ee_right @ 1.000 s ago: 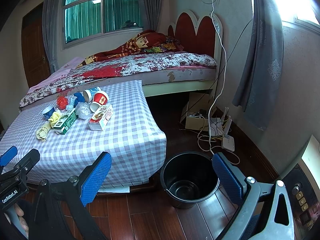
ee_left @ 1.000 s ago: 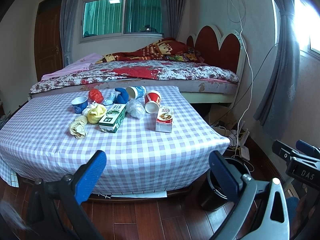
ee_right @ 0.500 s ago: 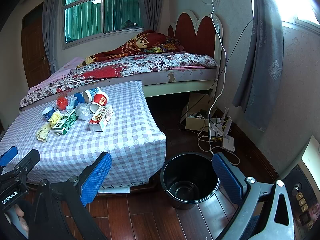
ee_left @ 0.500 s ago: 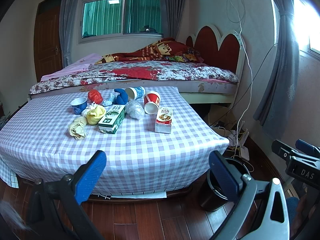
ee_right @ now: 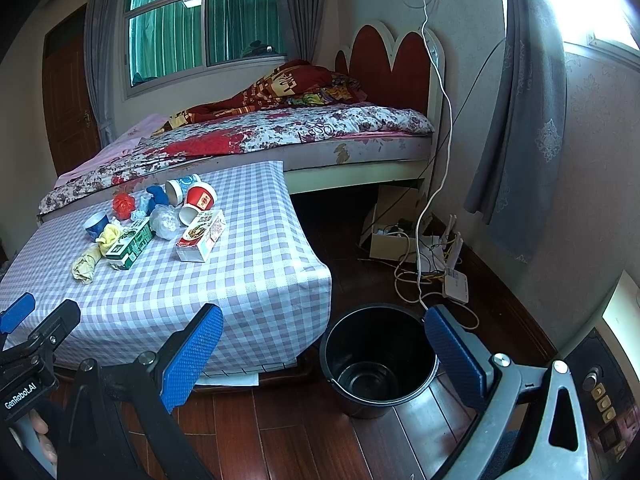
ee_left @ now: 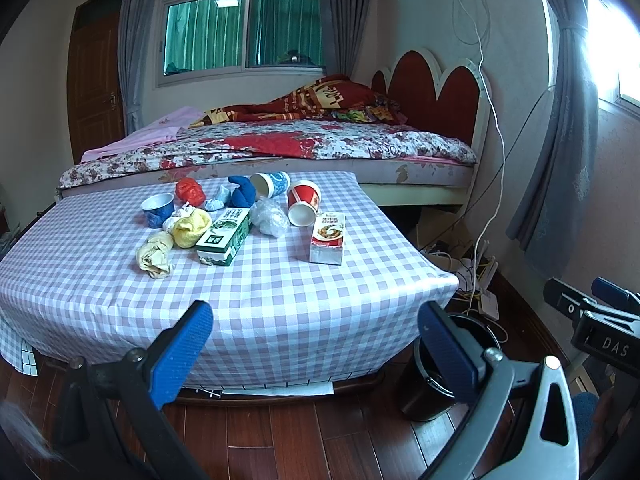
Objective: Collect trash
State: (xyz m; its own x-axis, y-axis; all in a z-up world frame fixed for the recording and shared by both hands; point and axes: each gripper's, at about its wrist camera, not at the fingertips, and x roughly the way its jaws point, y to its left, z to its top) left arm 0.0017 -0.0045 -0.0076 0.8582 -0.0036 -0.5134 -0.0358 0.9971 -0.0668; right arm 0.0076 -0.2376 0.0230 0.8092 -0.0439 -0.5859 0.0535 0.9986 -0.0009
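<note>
Trash lies on a low table with a lilac checked cloth (ee_left: 280, 304): a red-and-white carton (ee_left: 328, 238), a green carton (ee_left: 224, 236), a red paper cup (ee_left: 304, 202), a blue-white cup (ee_left: 272, 184), a small blue cup (ee_left: 158, 208), a clear plastic wad (ee_left: 270, 220), and yellow (ee_left: 192, 228), beige (ee_left: 154, 254), red (ee_left: 188, 192) and blue (ee_left: 242, 192) wads. A black bucket (ee_right: 378, 360) stands empty on the floor right of the table. My left gripper (ee_left: 316, 348) is open before the table's near edge. My right gripper (ee_right: 324, 356) is open above the bucket.
A bed (ee_left: 280, 148) with a red headboard stands behind the table. Cables, a cardboard box (ee_right: 394, 236) and a white router (ee_right: 456, 280) lie on the floor by the right wall. Grey curtains (ee_right: 520, 120) hang on the right. The floor is dark wood.
</note>
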